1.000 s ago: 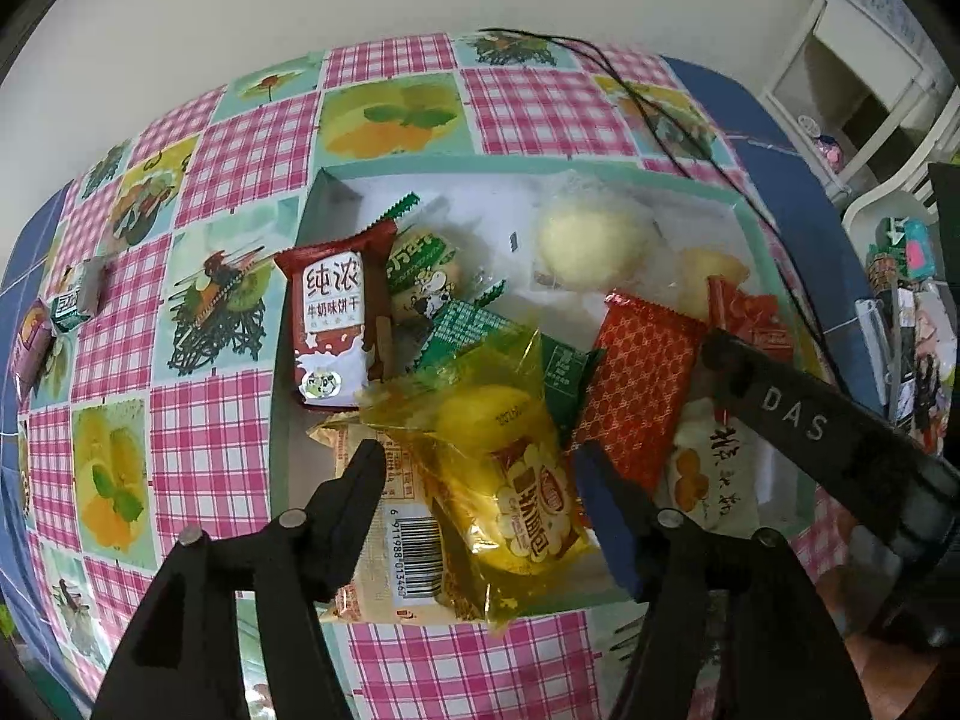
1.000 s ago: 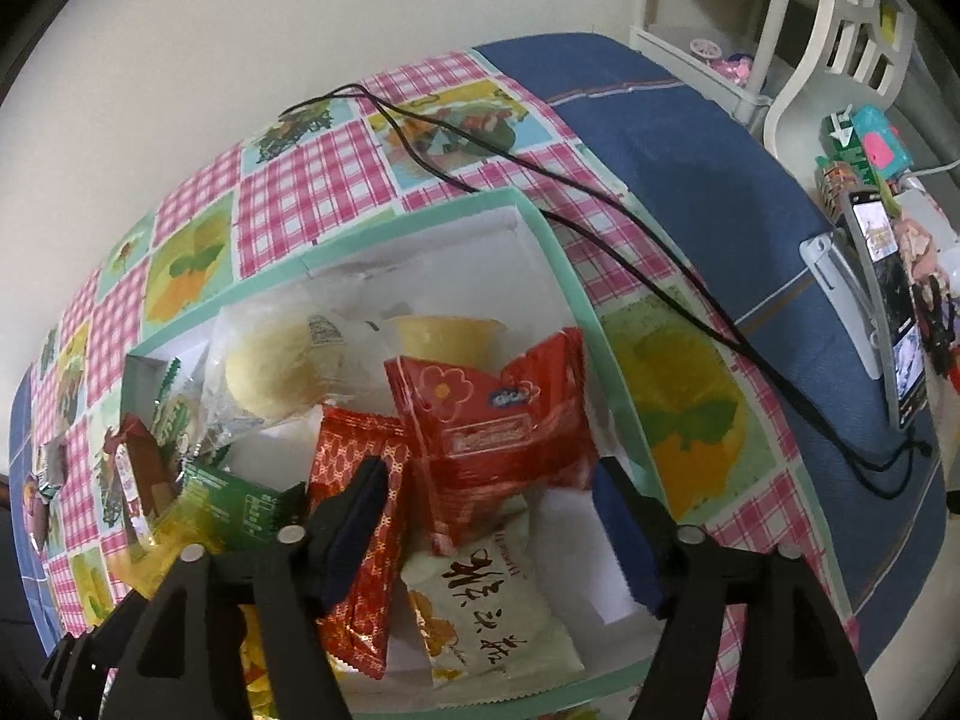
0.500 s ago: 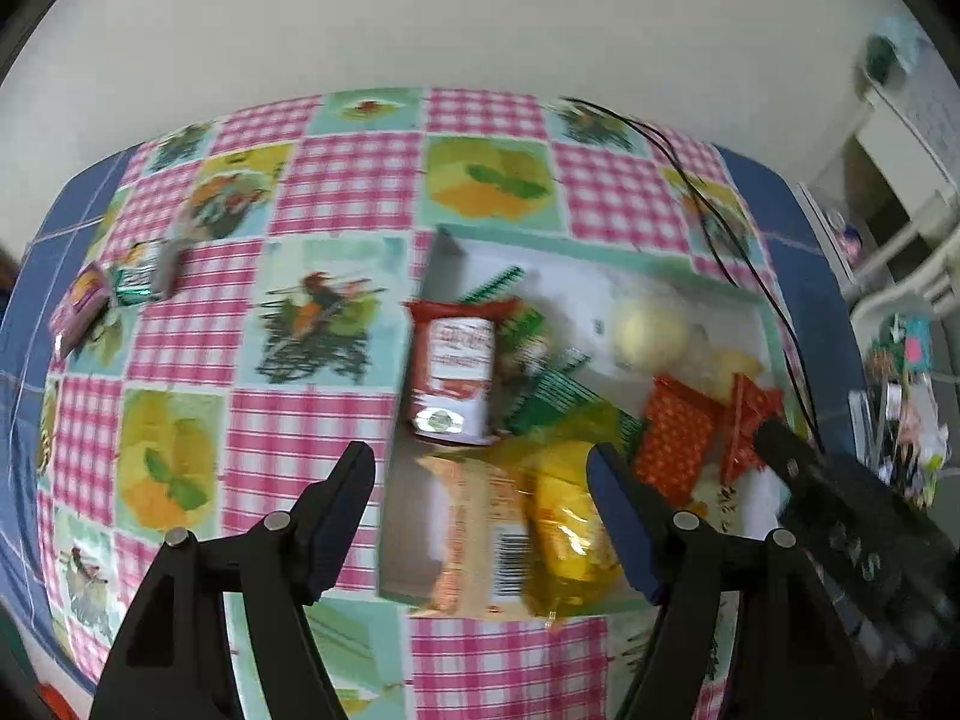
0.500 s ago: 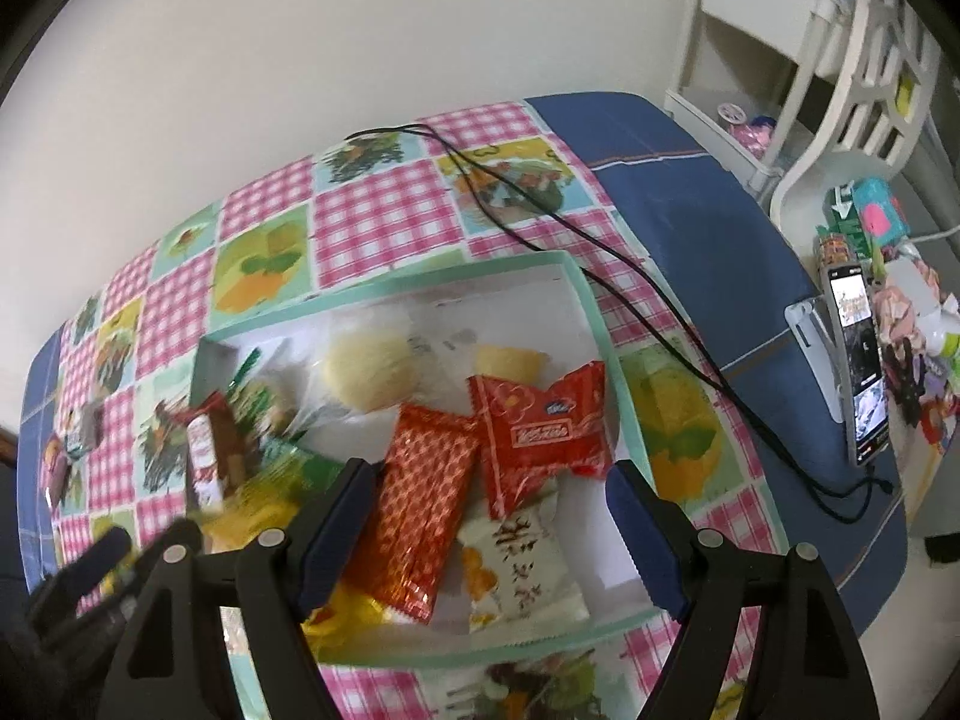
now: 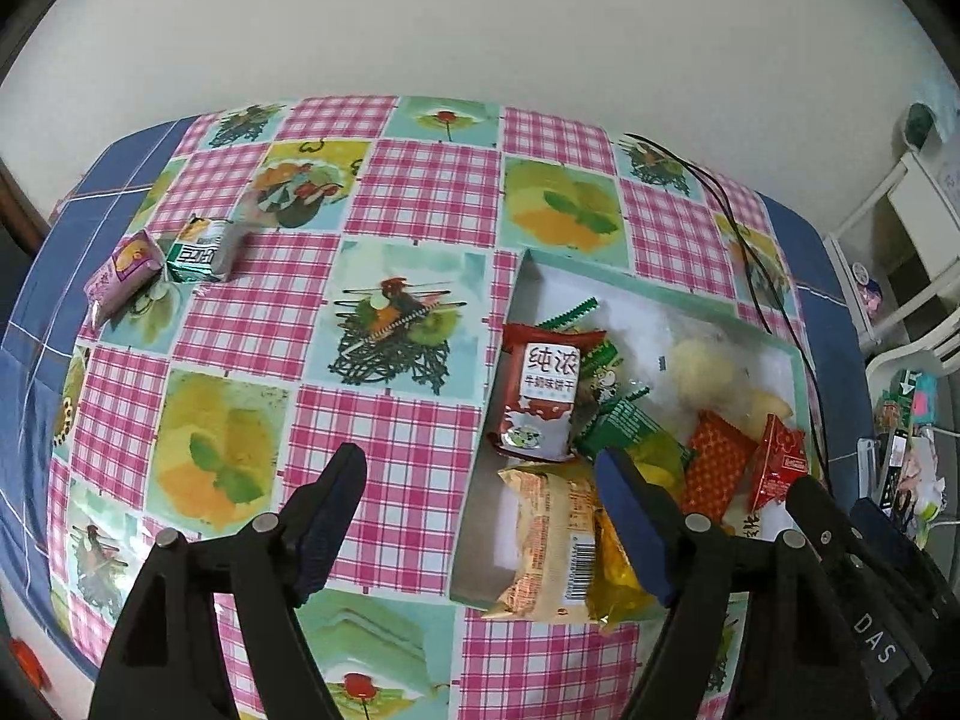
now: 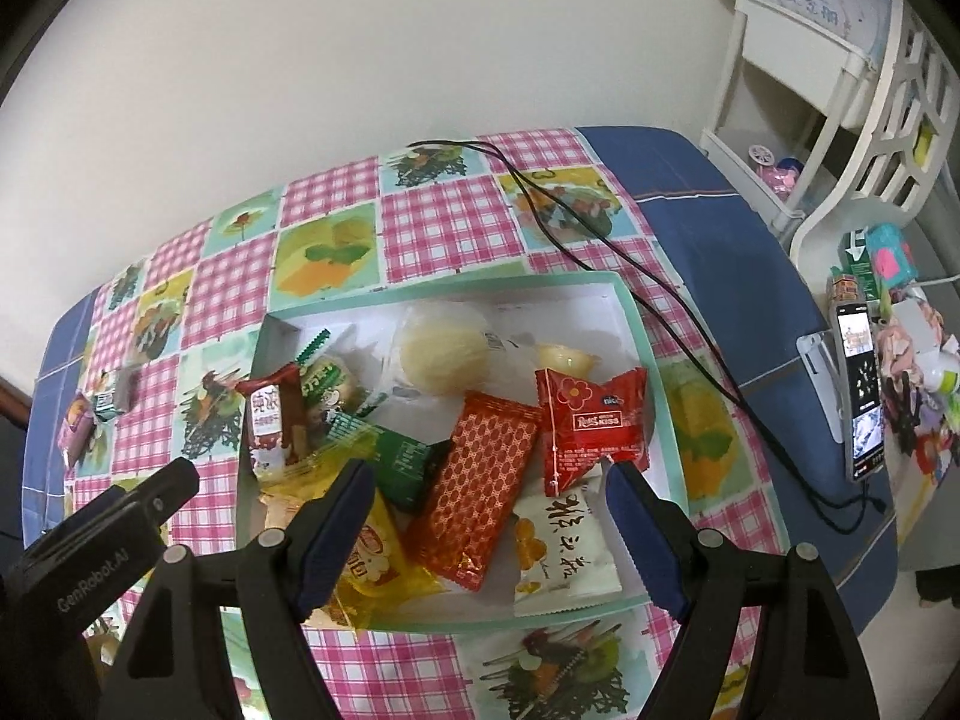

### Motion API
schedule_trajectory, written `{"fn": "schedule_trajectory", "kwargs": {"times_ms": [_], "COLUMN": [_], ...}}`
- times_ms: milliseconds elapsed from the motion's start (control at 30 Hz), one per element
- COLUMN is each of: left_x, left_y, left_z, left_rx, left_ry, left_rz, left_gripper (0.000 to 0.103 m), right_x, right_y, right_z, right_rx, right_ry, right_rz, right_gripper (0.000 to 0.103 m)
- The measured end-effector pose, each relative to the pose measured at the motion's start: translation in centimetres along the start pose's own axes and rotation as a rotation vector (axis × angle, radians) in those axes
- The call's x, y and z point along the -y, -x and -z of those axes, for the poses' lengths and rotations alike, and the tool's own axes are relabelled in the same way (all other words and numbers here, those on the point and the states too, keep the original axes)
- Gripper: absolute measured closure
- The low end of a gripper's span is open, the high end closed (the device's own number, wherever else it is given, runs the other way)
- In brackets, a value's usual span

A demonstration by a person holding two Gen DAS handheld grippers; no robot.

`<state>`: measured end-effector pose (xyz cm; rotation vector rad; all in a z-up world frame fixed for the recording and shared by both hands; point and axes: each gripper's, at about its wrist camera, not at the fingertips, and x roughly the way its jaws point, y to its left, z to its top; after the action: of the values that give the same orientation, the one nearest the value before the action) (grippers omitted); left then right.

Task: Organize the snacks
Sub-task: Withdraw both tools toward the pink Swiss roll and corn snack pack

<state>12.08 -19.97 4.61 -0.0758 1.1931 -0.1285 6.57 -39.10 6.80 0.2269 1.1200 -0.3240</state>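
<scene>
A shallow teal-edged box (image 5: 521, 276) (image 6: 624, 294) on the checked tablecloth holds several snack packs: a red-and-white pack (image 5: 543, 399), a tan barcode pack (image 5: 549, 546), a yellow pack (image 6: 375, 552), a red patterned pack (image 6: 480, 480), a red flower pack (image 6: 591, 420) and a round pale bun (image 6: 444, 351). Two loose snacks lie far left on the table, a purple pack (image 5: 120, 273) and a green-and-white pack (image 5: 201, 249). My left gripper (image 5: 480, 516) is open and empty, above the box's left edge. My right gripper (image 6: 489, 528) is open and empty above the box's front.
A black cable (image 6: 600, 240) runs across the table past the box's right side. A phone on a stand (image 6: 861, 390) and clutter sit at the right edge. White furniture (image 6: 810, 108) stands beyond the table. The wall is behind.
Both grippers have pulled up and back from the box. The left view has swung left, leaving the yellow pack lying in the box and bringing the two loose snacks into view.
</scene>
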Motion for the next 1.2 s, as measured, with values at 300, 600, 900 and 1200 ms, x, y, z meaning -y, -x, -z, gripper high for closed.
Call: {"fn": "schedule_trajectory", "kwargs": {"times_ms": [300, 600, 900, 1200], "left_x": [-0.5, -0.9, -3.1, -8.4], "left_y": [-0.1, -0.4, -0.4, -0.8], "left_z": [0.0, -0.1, -0.5, -1.1], "left_rx": [0.014, 0.018, 0.02, -0.002], "left_ry": [0.02, 0.021, 0.052, 0.158], "left_rz": [-0.021, -0.057, -0.075, -0.098], "left_gripper": [0.01, 0.002, 0.002, 0.002], "right_x": [-0.2, -0.5, -2.6, -8.2], "right_y": [-0.3, -0.1, -0.5, -0.8], "right_z": [0.0, -0.1, 0.0, 0.5], "right_rx": [0.009, 0.031, 0.015, 0.009], "right_ry": [-0.001, 0.006, 0.023, 0.105], "right_rz": [-0.012, -0.015, -0.033, -0.064], "right_gripper": [0.002, 0.0, 0.0, 0.0]}}
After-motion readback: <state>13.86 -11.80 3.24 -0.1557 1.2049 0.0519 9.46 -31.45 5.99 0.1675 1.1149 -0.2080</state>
